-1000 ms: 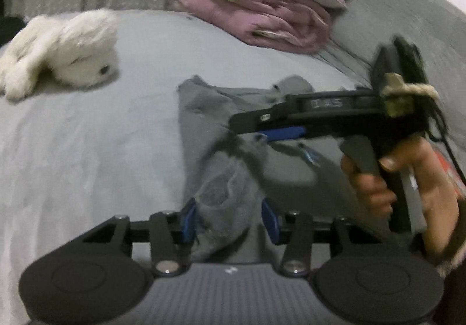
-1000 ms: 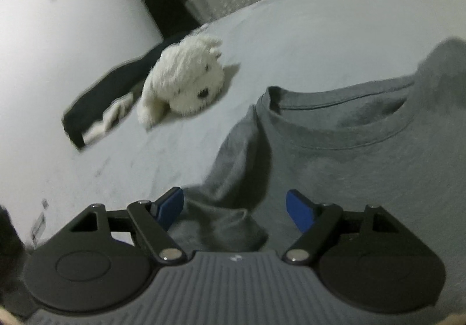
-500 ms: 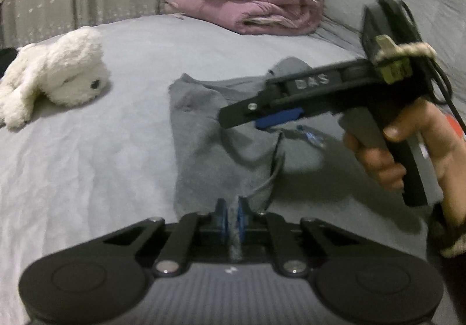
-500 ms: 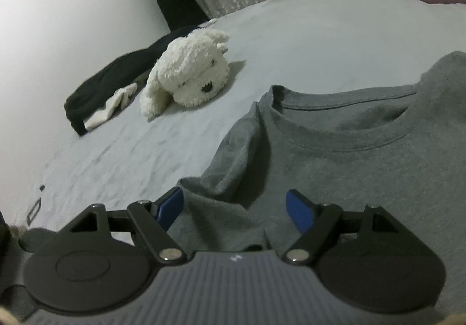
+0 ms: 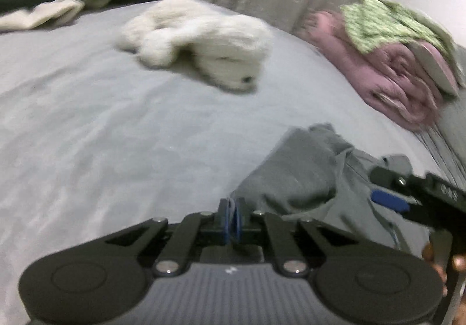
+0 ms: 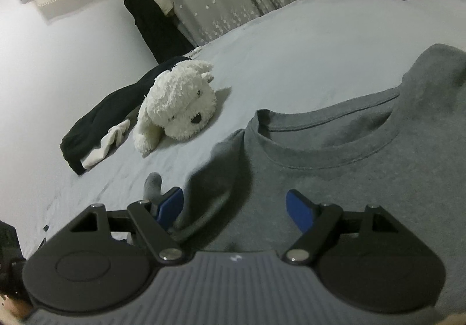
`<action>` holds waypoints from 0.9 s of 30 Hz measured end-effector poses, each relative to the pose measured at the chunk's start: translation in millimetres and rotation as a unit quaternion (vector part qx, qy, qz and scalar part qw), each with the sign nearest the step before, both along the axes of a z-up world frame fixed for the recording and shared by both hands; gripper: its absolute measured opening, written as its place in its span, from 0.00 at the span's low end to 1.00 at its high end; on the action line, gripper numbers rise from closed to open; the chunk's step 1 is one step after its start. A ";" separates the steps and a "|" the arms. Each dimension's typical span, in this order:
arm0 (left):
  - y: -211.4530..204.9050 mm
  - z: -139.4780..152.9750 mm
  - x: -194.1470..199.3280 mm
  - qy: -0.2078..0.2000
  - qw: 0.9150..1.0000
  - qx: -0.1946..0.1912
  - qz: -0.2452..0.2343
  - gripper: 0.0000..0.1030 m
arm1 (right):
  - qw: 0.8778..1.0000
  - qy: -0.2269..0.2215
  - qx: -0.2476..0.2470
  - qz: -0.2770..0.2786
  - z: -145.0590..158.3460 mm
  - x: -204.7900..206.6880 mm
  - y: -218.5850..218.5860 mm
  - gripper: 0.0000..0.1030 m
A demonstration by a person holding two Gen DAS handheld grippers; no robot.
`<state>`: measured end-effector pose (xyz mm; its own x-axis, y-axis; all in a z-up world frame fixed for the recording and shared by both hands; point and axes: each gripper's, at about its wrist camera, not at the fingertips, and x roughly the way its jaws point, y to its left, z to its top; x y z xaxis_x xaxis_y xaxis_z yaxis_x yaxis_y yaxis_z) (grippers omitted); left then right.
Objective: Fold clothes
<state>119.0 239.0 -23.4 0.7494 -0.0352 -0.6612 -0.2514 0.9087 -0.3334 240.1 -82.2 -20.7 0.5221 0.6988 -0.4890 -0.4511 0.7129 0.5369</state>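
Step in hand: sleeve fold. The left gripper [image 5: 232, 218] pinched the grey T-shirt [image 6: 349, 167] sleeve on the bed [image 5: 116, 135]; the right gripper [image 6: 236, 204] hovered wide apart, holding nothing. Next: carry sleeve across the shirt body.

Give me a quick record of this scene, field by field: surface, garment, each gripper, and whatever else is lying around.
surface: grey bed sheet
garment: grey T-shirt, collar facing away
left gripper: shut on T-shirt fabric
right gripper: open, over the T-shirt
other items: white plush dog, black garment, pink blanket
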 end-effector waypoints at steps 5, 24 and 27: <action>1.5 -2.0 -0.2 0.030 0.998 0.031 0.043 0.02 | 1.000 -0.002 -0.005 0.001 -2.0 -0.2 4.7 0.78; -2.6 -9.6 56.9 -0.013 0.997 0.079 0.009 0.54 | 1.000 0.016 0.022 -0.004 -11.5 6.0 -0.1 0.79; -12.1 -11.5 61.7 -0.021 0.994 0.102 -0.013 0.54 | 0.999 0.020 0.028 -0.004 -11.7 7.1 -0.5 0.79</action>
